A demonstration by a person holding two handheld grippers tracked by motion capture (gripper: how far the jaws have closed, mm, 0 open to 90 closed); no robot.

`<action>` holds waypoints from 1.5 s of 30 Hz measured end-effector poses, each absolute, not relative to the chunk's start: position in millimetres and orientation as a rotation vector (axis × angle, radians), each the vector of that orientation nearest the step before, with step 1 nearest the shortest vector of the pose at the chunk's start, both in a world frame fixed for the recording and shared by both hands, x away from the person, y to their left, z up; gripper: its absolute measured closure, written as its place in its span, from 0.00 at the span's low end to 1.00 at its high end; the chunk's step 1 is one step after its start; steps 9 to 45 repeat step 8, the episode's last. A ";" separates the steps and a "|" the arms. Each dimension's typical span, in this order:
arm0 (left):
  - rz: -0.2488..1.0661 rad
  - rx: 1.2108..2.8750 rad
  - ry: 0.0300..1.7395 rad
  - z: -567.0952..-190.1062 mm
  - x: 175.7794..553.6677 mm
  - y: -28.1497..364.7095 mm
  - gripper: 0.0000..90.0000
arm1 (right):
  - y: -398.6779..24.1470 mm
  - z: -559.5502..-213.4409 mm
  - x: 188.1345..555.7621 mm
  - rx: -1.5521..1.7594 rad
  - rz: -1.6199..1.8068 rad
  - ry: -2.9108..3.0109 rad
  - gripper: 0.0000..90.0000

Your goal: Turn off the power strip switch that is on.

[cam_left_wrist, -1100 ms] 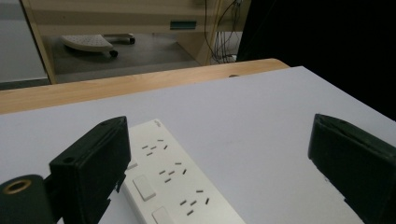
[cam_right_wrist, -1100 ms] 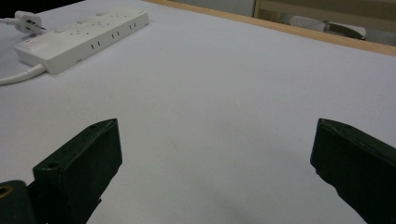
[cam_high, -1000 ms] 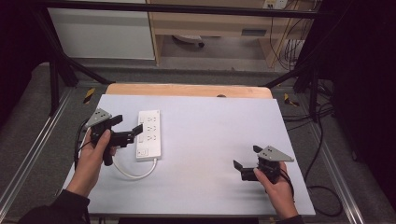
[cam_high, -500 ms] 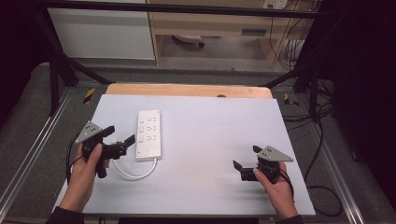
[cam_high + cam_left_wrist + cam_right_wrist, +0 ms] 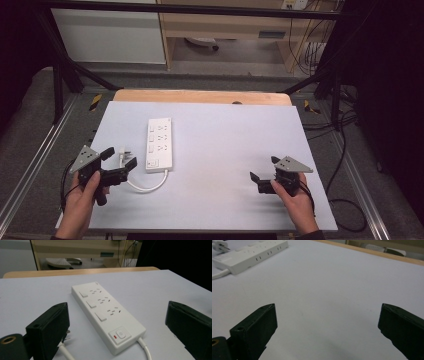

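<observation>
**Left hand pulls back from power strip**

Left gripper point(image 5: 119, 159) has drawn back toward the table's point(image 5: 225, 200) near-left corner, jaws wide, plug point(image 5: 123, 151) between them. Power strip point(image 5: 159, 144) lies just beside it. Right gripper point(image 5: 264, 170) rests near-right, jaws wide, empty.

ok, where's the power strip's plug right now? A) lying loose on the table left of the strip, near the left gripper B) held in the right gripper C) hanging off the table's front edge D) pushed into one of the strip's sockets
A: the plug lies on the table left of the power strip, by the open left gripper; the strip's sockets are empty.
</observation>
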State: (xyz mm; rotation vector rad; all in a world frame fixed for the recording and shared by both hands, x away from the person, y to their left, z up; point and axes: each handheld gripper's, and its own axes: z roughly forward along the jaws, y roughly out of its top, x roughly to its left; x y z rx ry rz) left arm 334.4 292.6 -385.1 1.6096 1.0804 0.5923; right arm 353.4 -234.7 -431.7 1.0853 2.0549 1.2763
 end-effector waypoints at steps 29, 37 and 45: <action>0.578 1.655 1.121 -404.9 318.4 300.5 0.06 | -241.5 -453.5 364.2 1.288 1.045 2.109 0.04; 0.578 1.655 1.121 -404.9 318.4 300.5 0.06 | -241.5 -453.5 364.2 1.288 1.045 2.109 0.04; 0.578 1.655 1.121 -404.9 318.4 300.5 0.06 | -241.5 -453.5 364.2 1.288 1.045 2.109 0.04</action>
